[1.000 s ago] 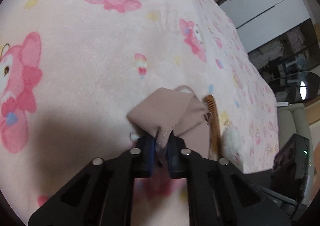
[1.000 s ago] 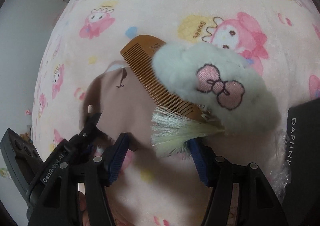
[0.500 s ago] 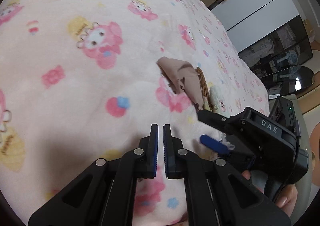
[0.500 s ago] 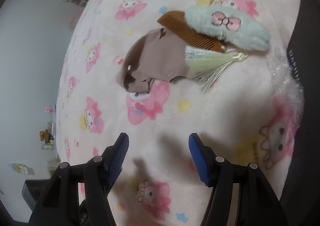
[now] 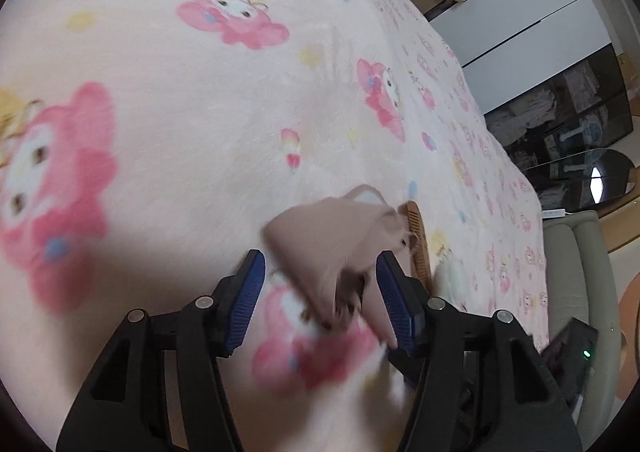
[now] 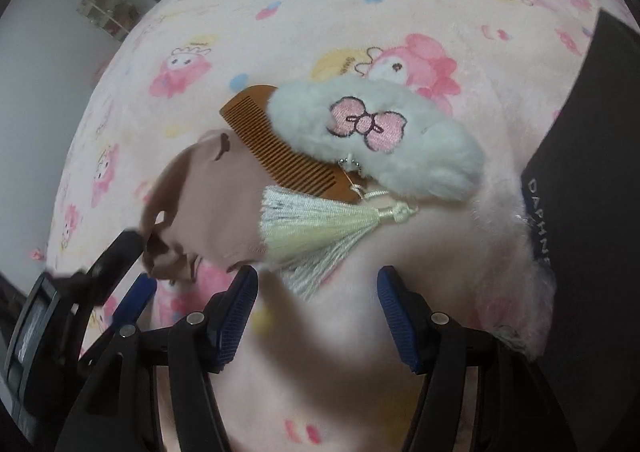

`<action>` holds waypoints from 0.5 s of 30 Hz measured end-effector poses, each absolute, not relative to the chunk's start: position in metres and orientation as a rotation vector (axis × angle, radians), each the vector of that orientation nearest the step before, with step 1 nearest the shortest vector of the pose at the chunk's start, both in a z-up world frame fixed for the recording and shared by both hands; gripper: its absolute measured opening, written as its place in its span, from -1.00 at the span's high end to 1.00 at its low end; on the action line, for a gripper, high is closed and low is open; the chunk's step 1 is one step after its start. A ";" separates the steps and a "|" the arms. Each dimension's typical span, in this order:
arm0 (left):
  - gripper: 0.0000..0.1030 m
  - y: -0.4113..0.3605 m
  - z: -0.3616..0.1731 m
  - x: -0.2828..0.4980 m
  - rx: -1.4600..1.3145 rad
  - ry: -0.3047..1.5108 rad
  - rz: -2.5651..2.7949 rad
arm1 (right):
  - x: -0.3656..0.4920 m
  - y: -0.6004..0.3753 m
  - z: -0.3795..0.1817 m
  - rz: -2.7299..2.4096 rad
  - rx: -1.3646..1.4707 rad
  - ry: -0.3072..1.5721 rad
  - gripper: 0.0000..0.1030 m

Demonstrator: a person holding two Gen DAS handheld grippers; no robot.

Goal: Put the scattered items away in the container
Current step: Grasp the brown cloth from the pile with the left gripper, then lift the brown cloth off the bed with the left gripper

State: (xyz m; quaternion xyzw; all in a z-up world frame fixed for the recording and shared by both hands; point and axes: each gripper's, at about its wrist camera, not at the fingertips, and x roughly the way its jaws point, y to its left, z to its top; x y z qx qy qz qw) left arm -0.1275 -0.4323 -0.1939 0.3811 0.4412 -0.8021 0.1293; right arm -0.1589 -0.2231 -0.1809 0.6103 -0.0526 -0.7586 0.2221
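A crumpled beige cloth (image 5: pixel 336 248) (image 6: pixel 208 207) lies on the pink cartoon-print blanket (image 5: pixel 180 99). My left gripper (image 5: pixel 320 302) is open, its blue pads either side of the cloth's near edge. Beside the cloth lie a wooden comb (image 6: pixel 280 151) with a pale green tassel (image 6: pixel 320 223) and a fluffy white plush with a pink bow (image 6: pixel 376 135). The comb (image 5: pixel 418 240) also shows in the left wrist view. My right gripper (image 6: pixel 318 312) is open and empty just short of the tassel. A black box (image 6: pixel 592 211) stands at the right.
The left gripper's fingers (image 6: pixel 116 272) show at the lower left of the right wrist view. White cabinets (image 5: pixel 520 23), dark glass shelves and a mirror stand beyond the bed's far edge. A beige sofa (image 5: pixel 576 292) is at the right.
Both grippers have moved back in close to the items. My left gripper, shut half a second ago, has opened around the cloth. The right gripper stays open.
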 end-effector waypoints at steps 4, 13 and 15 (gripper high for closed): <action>0.69 -0.427 -0.202 -0.143 1.133 1.217 -2.335 | -0.165 -0.231 -0.179 -2.152 1.605 -0.069 -0.15; 0.93 -0.400 -0.177 -0.089 1.140 1.205 -2.422 | -0.143 -0.237 -0.166 -2.052 1.585 -0.119 -0.14; 0.93 -0.398 -0.167 -0.065 1.122 1.210 -2.430 | -0.134 -0.231 -0.162 -1.989 1.615 -0.208 -0.14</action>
